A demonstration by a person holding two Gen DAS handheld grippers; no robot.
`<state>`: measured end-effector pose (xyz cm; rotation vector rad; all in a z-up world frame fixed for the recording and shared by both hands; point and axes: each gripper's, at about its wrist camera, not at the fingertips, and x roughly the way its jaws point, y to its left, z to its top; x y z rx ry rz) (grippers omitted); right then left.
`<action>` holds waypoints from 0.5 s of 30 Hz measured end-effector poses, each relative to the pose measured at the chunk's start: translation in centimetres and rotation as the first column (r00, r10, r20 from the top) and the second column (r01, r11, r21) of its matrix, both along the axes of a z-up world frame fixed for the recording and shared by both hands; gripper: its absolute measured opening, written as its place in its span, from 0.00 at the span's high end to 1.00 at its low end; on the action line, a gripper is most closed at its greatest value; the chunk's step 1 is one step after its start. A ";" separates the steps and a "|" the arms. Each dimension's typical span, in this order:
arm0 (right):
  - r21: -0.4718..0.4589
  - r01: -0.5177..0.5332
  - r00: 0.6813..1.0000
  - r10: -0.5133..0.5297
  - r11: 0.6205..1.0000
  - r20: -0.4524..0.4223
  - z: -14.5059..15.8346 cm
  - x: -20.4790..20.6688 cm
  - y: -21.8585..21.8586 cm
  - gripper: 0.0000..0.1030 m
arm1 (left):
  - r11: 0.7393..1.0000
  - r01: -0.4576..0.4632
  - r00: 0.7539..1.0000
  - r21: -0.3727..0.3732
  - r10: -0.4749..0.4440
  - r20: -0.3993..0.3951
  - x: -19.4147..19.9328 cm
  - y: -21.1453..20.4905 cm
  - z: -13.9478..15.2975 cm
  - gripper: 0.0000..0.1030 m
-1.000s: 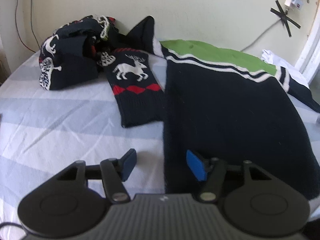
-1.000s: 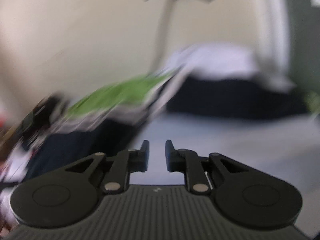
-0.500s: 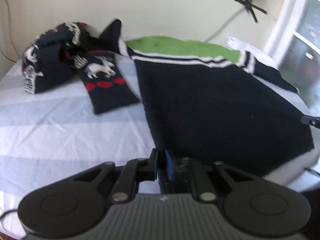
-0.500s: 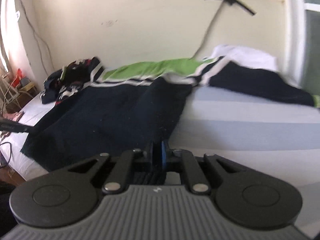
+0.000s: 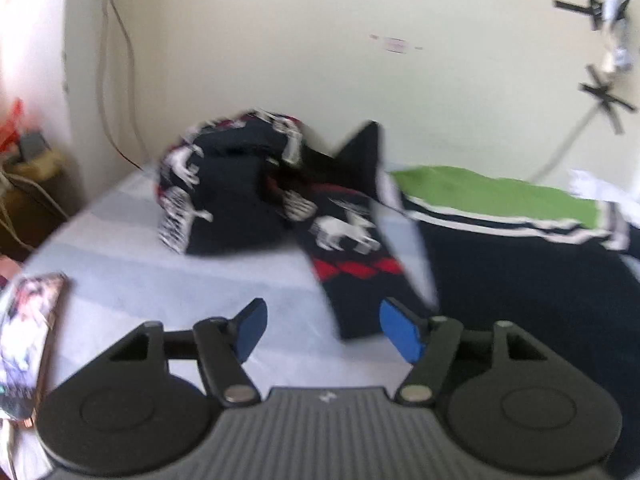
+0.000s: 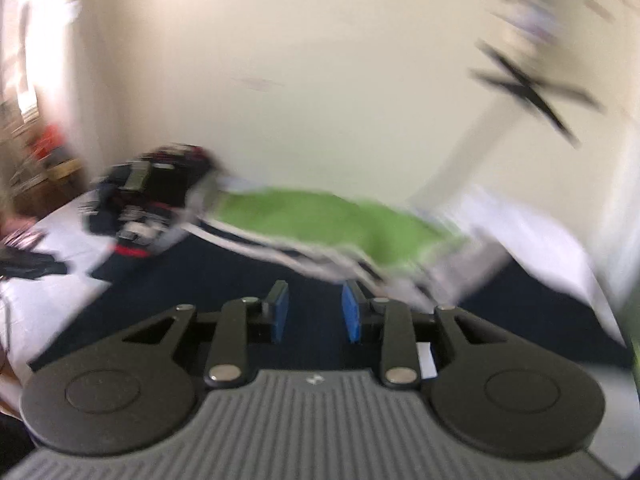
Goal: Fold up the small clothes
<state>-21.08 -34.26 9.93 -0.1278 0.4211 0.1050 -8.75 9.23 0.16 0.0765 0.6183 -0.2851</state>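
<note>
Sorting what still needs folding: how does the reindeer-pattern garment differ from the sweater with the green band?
The reindeer-pattern garment is bunched in a heap with one part trailing out; the green-banded sweater lies spread flat. The first carries white reindeer and red diamonds, the second a plain dark body under white stripes. Both are dark navy and lie on the bed.

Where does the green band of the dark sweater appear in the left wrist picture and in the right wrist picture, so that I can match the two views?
Left wrist view: the green band lies right of centre, at the far end of the bed by the wall.
Right wrist view: it runs across the centre, just beyond the fingertips, blurred.
Shared landmark: the black tape cross on the wall, upper right in both.
</note>
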 end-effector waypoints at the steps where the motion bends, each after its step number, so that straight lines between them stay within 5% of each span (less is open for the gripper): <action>1: -0.004 -0.067 0.998 0.067 0.998 0.001 0.7 1.4 1.5 0.68 | 1.000 -0.016 1.000 0.022 0.016 0.019 0.9 -0.1 -0.7 0.38; 3: 0.036 -0.198 0.980 0.198 0.980 0.005 1.7 5.2 5.1 0.67 | 0.998 -0.031 0.999 0.049 0.029 0.038 1.9 -0.7 -1.9 0.38; 7: 0.143 -0.353 0.931 0.362 0.925 -0.041 2.2 15.6 12.6 0.46 | 1.000 -0.021 0.999 0.017 0.021 0.031 2.5 -0.8 -2.8 0.37; 11: 0.207 -0.345 0.911 0.380 0.915 -0.162 0.5 25.6 18.8 0.39 | 1.000 -0.010 0.998 -0.016 0.011 0.063 1.9 -0.3 -2.9 0.36; 15: 0.177 -0.312 0.900 0.350 0.934 -0.259 -2.1 30.2 23.0 0.39 | 0.999 -0.009 0.997 -0.033 0.012 0.080 1.8 0.0 -2.8 0.36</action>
